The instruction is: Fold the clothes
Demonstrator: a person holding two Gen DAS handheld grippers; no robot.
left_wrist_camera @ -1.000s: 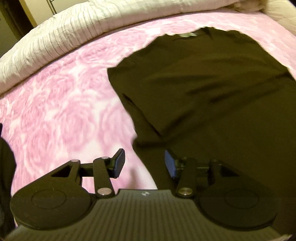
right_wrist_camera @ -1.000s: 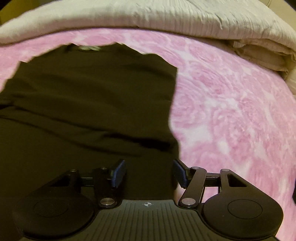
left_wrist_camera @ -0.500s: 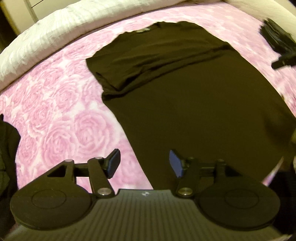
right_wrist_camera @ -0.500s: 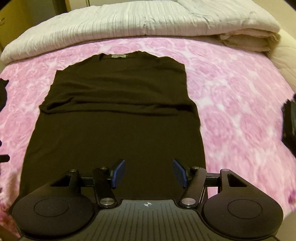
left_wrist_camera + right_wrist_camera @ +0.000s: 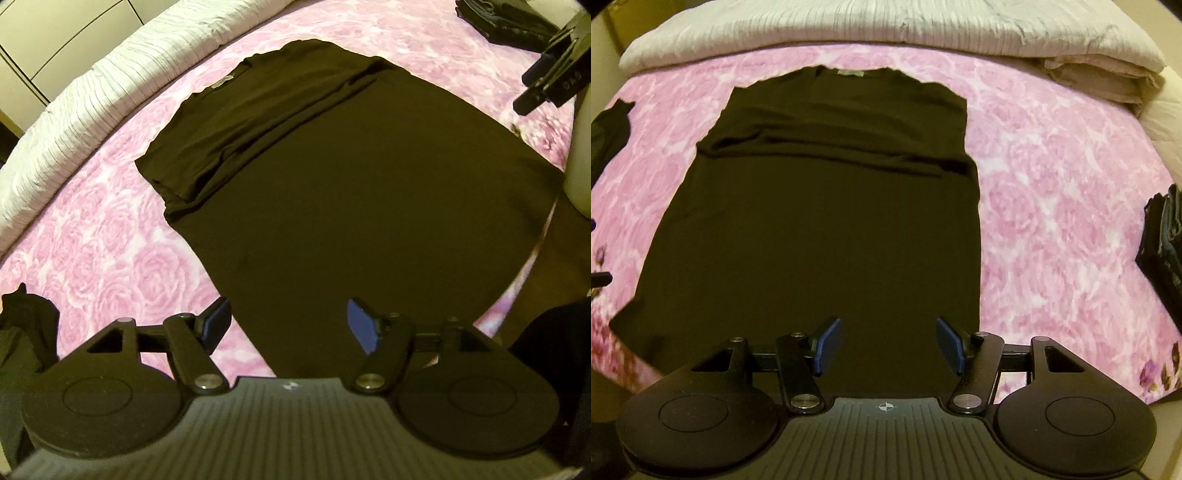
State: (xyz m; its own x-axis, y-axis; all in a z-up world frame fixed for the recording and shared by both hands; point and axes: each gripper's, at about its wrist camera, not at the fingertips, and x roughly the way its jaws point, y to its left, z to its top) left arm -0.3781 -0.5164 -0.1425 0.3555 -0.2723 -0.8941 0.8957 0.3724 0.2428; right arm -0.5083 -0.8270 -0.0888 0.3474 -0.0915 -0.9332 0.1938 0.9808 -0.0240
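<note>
A black shirt [image 5: 351, 192] lies flat on the pink rose bedspread [image 5: 110, 258], collar and label at the far end, its sleeves folded in across the chest. My left gripper [image 5: 290, 325] hovers above the shirt's near left hem corner; its jaws are opening and nothing is between them. From the right wrist view the shirt [image 5: 831, 221] spreads out lengthwise. My right gripper [image 5: 886, 347] hangs over the near hem by the shirt's right edge, open and empty. It also shows at the top right of the left wrist view, where the right gripper [image 5: 532, 90] is clear of the cloth.
A white ribbed quilt [image 5: 886, 29] is bunched along the head of the bed, with a beige folded blanket [image 5: 1108, 81] beside it. A stack of dark folded clothes [image 5: 1163, 251] sits at the right edge. A dark crumpled garment [image 5: 22, 332] lies at the left.
Both grippers have drawn back and risen from the shirt, so nearly the whole garment is now in view. The left jaws stand wider than before; the right jaws look unchanged.
</note>
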